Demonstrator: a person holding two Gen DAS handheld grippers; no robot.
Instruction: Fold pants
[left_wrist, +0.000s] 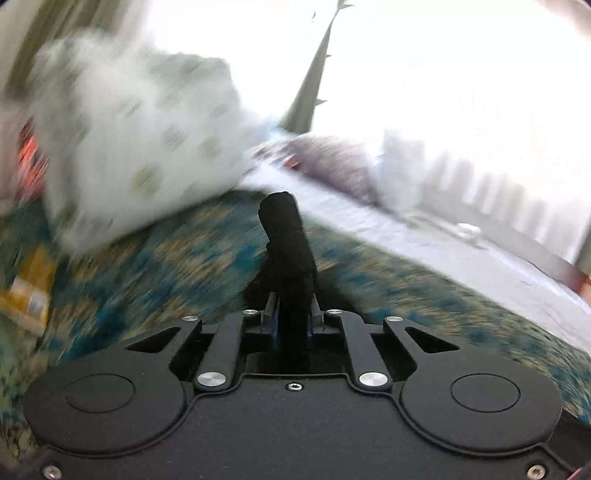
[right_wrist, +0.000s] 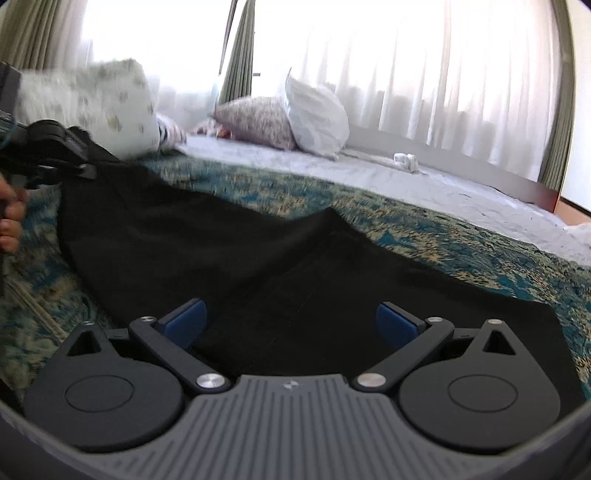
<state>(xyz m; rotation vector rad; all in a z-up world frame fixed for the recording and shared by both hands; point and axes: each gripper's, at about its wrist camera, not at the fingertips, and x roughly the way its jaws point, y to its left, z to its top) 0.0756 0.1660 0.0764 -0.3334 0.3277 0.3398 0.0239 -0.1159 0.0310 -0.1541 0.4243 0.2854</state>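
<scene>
Black pants (right_wrist: 221, 258) lie spread across a teal and gold bedspread (right_wrist: 443, 229). My right gripper (right_wrist: 291, 323) hovers open just over their near part, blue pads (right_wrist: 184, 321) wide apart and touching no cloth. My left gripper (left_wrist: 291, 310) is shut on a bunched fold of the pants (left_wrist: 286, 236), which sticks up between its fingers. In the right wrist view, the left gripper (right_wrist: 74, 155) sits at the far left, lifting one corner of the pants off the bed, with a person's hand (right_wrist: 11, 218) behind it.
A white dotted pillow (left_wrist: 140, 147) stands close at the left. A patterned pillow (right_wrist: 255, 118) and a white one (right_wrist: 317, 118) lie at the back on a pale sheet (right_wrist: 443, 184). Bright curtains (right_wrist: 406, 74) hang behind. A yellow packet (left_wrist: 29, 291) lies at the left edge.
</scene>
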